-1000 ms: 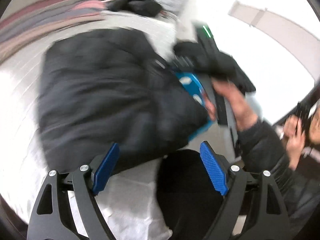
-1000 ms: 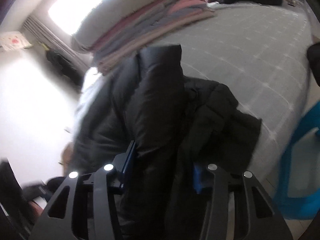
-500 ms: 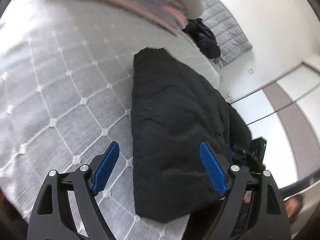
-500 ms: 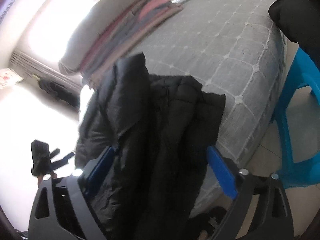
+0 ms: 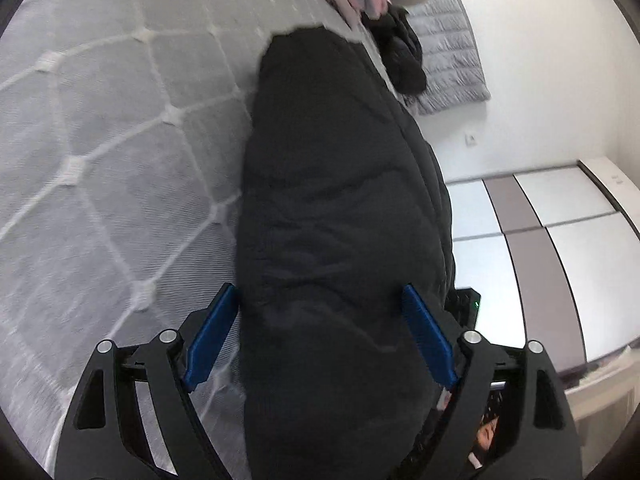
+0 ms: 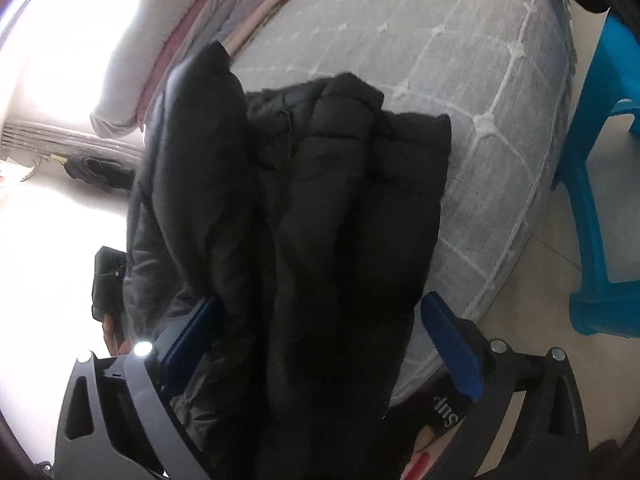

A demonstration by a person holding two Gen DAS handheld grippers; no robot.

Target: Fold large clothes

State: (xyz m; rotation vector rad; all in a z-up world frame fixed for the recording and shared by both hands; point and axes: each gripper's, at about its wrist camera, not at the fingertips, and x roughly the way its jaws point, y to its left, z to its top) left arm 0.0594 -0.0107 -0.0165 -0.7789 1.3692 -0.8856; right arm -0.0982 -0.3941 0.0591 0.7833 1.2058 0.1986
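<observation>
While the quilted grey mattress [image 5: 100, 152] fills the left half of my left wrist view, I see the black puffer jacket [image 5: 340, 240] lying along it from the top centre down to the bottom edge; in the right wrist view it drapes over the mattress edge at centre. A stack of folded blankets [image 6: 240, 8] sits at that frame's upper left, a blue stool [image 6: 600, 200] at the right. My left gripper [image 5: 320, 336] and right gripper [image 6: 320, 344] are both spreading wider, jacket between the blue pads, neither clamping it.
</observation>
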